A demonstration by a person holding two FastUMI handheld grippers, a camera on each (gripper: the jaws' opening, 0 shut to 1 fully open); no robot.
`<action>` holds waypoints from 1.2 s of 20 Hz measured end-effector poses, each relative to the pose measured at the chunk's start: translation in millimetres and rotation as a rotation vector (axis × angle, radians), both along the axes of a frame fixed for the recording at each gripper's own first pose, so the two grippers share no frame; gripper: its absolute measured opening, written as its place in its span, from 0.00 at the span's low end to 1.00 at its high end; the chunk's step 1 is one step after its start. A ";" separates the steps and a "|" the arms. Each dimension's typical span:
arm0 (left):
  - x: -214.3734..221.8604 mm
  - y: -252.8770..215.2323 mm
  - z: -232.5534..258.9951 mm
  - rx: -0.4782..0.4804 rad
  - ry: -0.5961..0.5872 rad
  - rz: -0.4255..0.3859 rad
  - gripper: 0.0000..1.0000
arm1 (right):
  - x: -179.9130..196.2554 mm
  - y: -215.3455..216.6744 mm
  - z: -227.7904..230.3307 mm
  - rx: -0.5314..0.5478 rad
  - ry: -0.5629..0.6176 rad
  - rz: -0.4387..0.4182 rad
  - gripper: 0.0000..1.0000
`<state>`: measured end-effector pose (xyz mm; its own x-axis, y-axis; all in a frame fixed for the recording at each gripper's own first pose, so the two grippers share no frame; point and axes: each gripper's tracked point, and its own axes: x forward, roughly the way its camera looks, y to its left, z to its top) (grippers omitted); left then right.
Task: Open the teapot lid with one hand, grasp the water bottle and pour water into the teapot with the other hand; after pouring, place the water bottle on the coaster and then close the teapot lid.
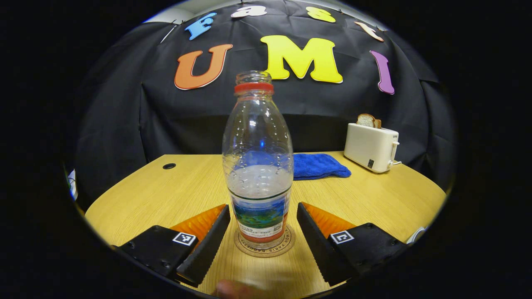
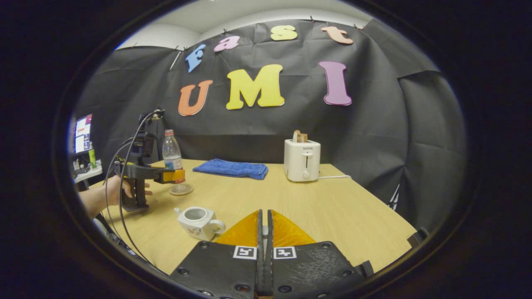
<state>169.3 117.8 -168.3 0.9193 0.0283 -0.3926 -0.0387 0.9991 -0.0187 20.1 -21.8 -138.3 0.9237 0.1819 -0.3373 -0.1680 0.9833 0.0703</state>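
Left gripper view: the left gripper (image 1: 263, 232) has its fingers spread apart, one on each side of the water bottle (image 1: 257, 166) and clear of it. The bottle, clear ribbed plastic with a red neck ring and no cap, stands upright with its long axis vertical on a round coaster (image 1: 264, 247) on the light wood-grain table (image 1: 174, 195). It holds water to roughly mid-height. Behind it lie a folded blue cloth (image 1: 318, 166) and, farther right, a white toaster (image 1: 371, 146) with bread in its slot.

Right gripper view: at left, a hand (image 2: 120, 187) holds the left gripper beside the bottle. Nearer, the white ceramic teapot (image 2: 198, 222) sits lidless, its interior apparently empty, spout pointing left and handle right. The right gripper (image 2: 264, 226) has its fingers pressed together; whether anything is pinched between them cannot be told.
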 end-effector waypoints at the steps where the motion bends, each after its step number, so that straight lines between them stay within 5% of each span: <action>1: -4.2 3.4 -1.5 0.004 0.016 0.014 1.00 | 0.3 2.0 0.6 0.002 0.000 0.004 0.00; 8: -62.9 12.3 3.6 -0.022 0.083 0.033 1.00 | 2.7 34.4 10.5 0.015 -0.022 0.071 0.00; 16: -142.5 31.1 79.3 -0.048 -0.141 0.122 1.00 | 32.1 88.1 27.2 0.044 -0.053 0.168 0.00; 24: -164.0 16.0 121.5 0.015 -0.302 0.104 1.00 | 36.7 135.2 8.1 0.048 -0.036 0.250 0.00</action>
